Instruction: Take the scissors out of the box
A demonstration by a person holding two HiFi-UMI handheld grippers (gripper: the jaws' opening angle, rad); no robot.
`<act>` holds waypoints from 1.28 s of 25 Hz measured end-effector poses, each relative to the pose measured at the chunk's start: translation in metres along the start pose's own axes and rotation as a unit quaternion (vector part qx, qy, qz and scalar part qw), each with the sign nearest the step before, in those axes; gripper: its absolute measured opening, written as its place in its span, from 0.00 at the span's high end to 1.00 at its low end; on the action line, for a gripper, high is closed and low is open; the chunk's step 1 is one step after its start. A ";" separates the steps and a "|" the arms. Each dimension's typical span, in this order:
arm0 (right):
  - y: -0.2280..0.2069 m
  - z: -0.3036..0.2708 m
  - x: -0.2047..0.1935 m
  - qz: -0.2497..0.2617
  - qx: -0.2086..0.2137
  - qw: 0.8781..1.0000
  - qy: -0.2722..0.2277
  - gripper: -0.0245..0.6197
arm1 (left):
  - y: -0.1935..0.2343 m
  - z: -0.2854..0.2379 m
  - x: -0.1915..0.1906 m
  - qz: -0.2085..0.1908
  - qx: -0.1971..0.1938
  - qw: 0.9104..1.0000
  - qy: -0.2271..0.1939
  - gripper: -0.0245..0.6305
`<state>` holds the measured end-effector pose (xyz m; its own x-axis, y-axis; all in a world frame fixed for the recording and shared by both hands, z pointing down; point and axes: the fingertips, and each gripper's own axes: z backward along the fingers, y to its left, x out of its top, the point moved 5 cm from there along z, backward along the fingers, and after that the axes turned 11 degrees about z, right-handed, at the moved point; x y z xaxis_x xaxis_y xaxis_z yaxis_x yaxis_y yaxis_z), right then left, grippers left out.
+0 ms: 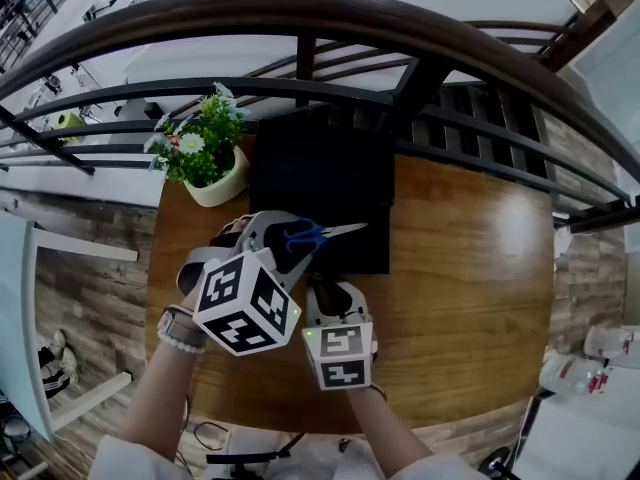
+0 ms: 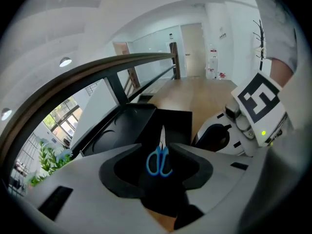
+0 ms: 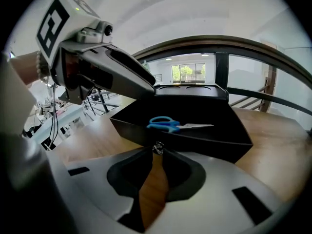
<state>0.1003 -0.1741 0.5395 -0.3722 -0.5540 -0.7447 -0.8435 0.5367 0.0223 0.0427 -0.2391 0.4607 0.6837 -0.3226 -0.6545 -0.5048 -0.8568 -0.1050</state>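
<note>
A black box [image 1: 362, 255] stands open on the wooden table [image 1: 470, 268], its lid laid back behind it. Blue-handled scissors [image 1: 308, 234] lie inside, blades pointing right; the right gripper view shows them flat in the box [image 3: 170, 125]. My left gripper [image 1: 298, 246] hangs over the handles with its jaws wide apart. The scissors [image 2: 159, 160] show between the jaws without touching the pads. My right gripper [image 1: 322, 283] sits at the box's front wall [image 3: 209, 140], its tips closed on a small shiny metal piece [image 3: 157, 147] there.
A potted plant with white flowers [image 1: 205, 158] stands at the table's back left, next to the box. A dark curved railing [image 1: 300, 13] runs behind the table. The person's arms come in from the bottom edge, and the table's front edge is close.
</note>
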 end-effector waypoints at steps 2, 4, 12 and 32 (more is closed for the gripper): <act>0.001 0.002 -0.002 0.002 0.002 1.000 -0.002 0.82 | 0.000 -0.011 -0.001 -0.012 -0.008 1.000 0.022 0.71; 0.001 0.002 -0.004 0.002 0.004 1.000 -0.004 0.82 | 0.001 -0.021 -0.004 -0.021 -0.017 0.999 0.042 0.71; -0.001 0.001 -0.005 -0.007 0.008 1.000 -0.010 0.82 | 0.002 -0.057 -0.021 -0.047 -0.049 0.991 0.115 0.71; -0.005 -0.004 -0.010 -0.015 0.016 1.000 -0.017 0.82 | -0.002 -0.092 -0.032 -0.076 -0.124 0.965 0.217 0.78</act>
<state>0.1064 -0.1741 0.5495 -0.3325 -0.5484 -0.7672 -0.8410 0.5407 -0.0220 0.0705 -0.2642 0.5510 0.9236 -0.2770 -0.2650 -0.2760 -0.9602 0.0418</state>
